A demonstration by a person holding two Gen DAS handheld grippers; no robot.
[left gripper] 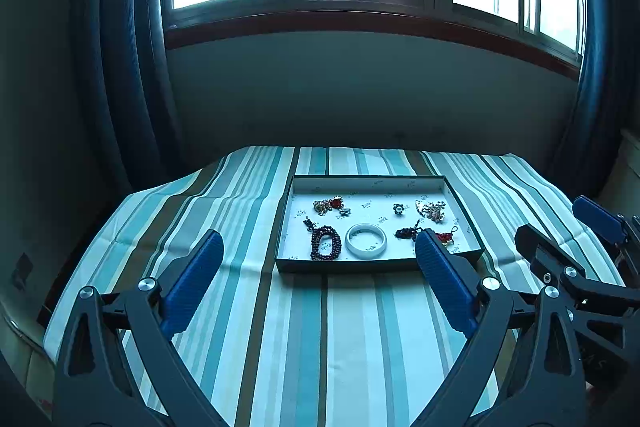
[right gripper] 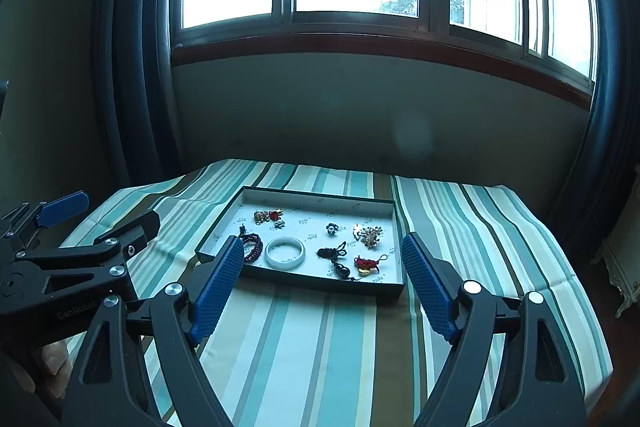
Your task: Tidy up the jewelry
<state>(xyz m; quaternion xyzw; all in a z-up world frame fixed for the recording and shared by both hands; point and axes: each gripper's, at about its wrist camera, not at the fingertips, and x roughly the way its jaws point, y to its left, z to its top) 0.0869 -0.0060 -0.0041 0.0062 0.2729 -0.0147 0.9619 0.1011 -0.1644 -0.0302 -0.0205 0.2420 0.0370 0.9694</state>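
Left gripper (left gripper: 318, 261): jaws wide apart, empty, held above the striped cloth (left gripper: 352, 339) short of the tray (left gripper: 376, 265).
Right gripper (right gripper: 322, 269): jaws wide apart, empty, near edge of tray between the pads as seen from the right wrist.
Jewelry location: all visible pieces lying inside the shallow tray on the worktop; none seen on the cloth.
Contents: white bangle (right gripper: 285, 252) front centre, dark bead bracelet (left gripper: 325, 242) just beside it, knotted red charm (right gripper: 366, 263) and dark tassel piece (right gripper: 334, 255) to the right, small brooches (right gripper: 368, 235) at the back.
Risk, snagging: cords and tassels lie close together; closing on one likely to drag a neighbour.
Risk, slipping: bangle smooth and rigid; pinch on the rim likely to flick it out.
Risk, tray shift: tray light, cloth loose and creased; contact with the wall likely to slide it.
Risk, collision: both grippers near each other; simultaneous reach likely to clash.
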